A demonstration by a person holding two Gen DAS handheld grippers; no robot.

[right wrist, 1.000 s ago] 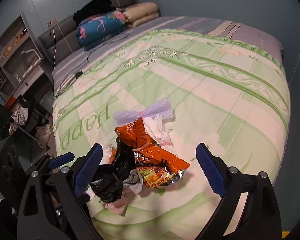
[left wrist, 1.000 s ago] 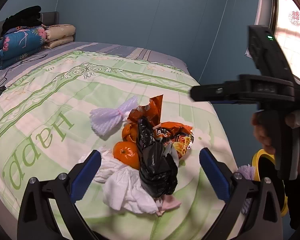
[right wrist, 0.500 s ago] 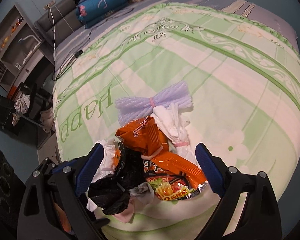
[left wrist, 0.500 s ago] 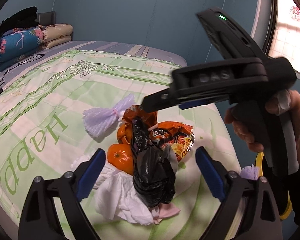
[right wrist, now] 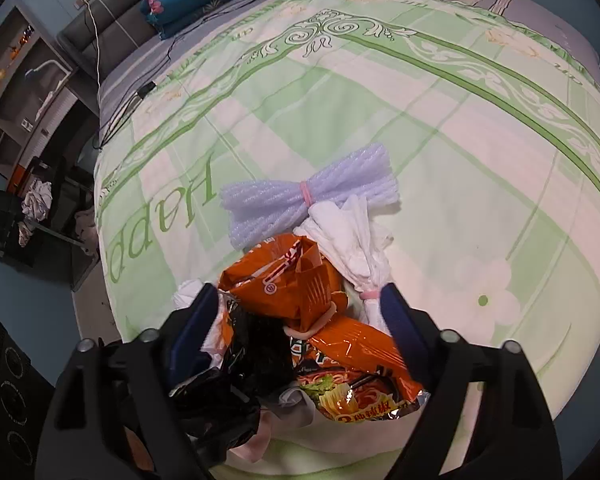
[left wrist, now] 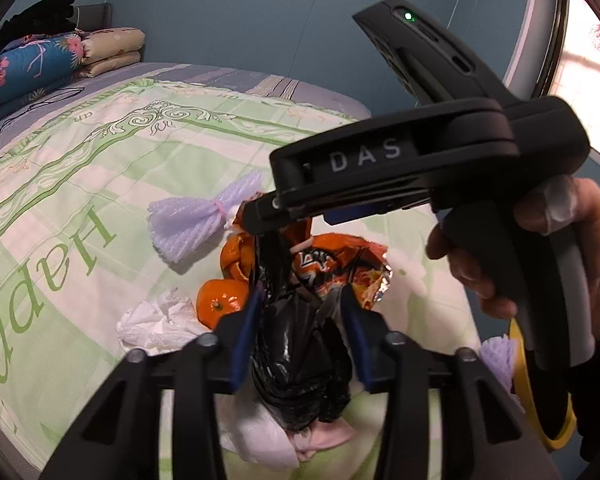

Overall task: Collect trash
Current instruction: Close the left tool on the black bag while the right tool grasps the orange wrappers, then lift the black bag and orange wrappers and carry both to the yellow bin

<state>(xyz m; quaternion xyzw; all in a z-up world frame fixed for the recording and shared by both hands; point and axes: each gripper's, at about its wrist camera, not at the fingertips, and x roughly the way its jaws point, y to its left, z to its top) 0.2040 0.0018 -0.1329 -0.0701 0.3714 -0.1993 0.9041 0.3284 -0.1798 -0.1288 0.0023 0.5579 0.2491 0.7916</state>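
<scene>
Trash pile point(right wrist: 300, 320) sits near the foot edge of the bed point(right wrist: 420, 120), on the green quilt: black plastic bag point(left wrist: 300, 352), orange noodle wrapper point(right wrist: 352, 364), crumpled white tissue point(left wrist: 156, 320), tangerine point(left wrist: 220, 300) plus peel, purple foam net point(left wrist: 204, 220).

Step in hand: grabbing the first pieces. Left gripper point(left wrist: 300, 320) jaws have just been closing and now pinch the black bag between the blue pads. Right gripper point(right wrist: 296, 332) jaws have just been narrowing too, but are spread either side of the orange wrapper; pads don't look like they press it yet.

Next, likely: right closes on the wrapper, then both lift clear toward a bin. A yellow-rimmed container point(left wrist: 540, 400) shows at the bed's edge in the left view, probably the bin.

In the way: items overlap, bag and wrapper are tangled, so lifting one may drag tissue or roll the tangerine off the bed. The two grippers are crowded close.
</scene>
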